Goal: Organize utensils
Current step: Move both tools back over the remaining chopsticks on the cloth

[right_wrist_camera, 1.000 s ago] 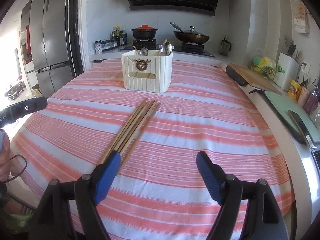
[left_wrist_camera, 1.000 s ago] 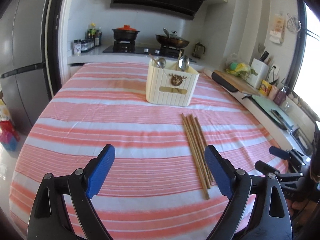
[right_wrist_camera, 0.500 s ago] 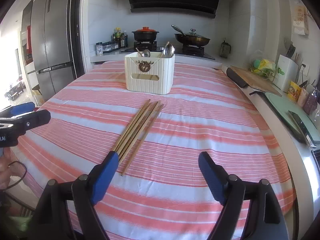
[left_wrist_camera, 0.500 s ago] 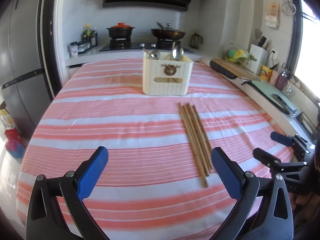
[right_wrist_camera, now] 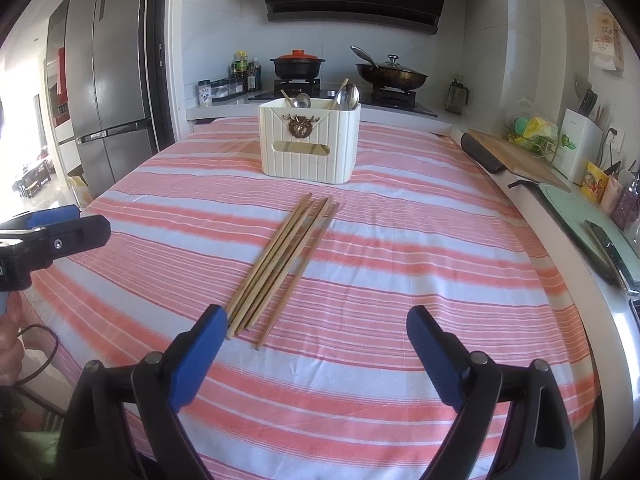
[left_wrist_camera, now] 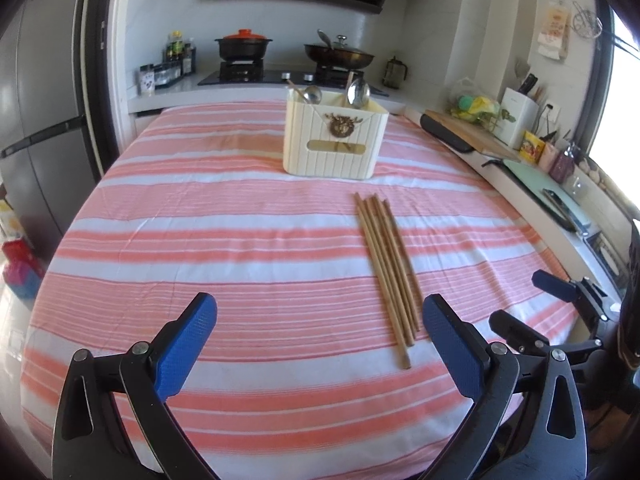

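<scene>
Left gripper (left_wrist_camera: 320, 324) gapes empty; right gripper (right_wrist_camera: 316, 334) empty, fingers just widened.

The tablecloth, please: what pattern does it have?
Pink and white stripes on the tablecloth, clearest in the right wrist view.

My right gripper (right_wrist_camera: 312, 334) has just been opening, nothing between its blue fingers (right_wrist_camera: 198, 346). Chopsticks (right_wrist_camera: 286, 258) lie bundled on the striped worktop (right_wrist_camera: 440, 248), short of the cream holder (right_wrist_camera: 308, 146) with spoons (right_wrist_camera: 348, 96). My left gripper (right_wrist_camera: 56, 232) hovers apart.
</scene>
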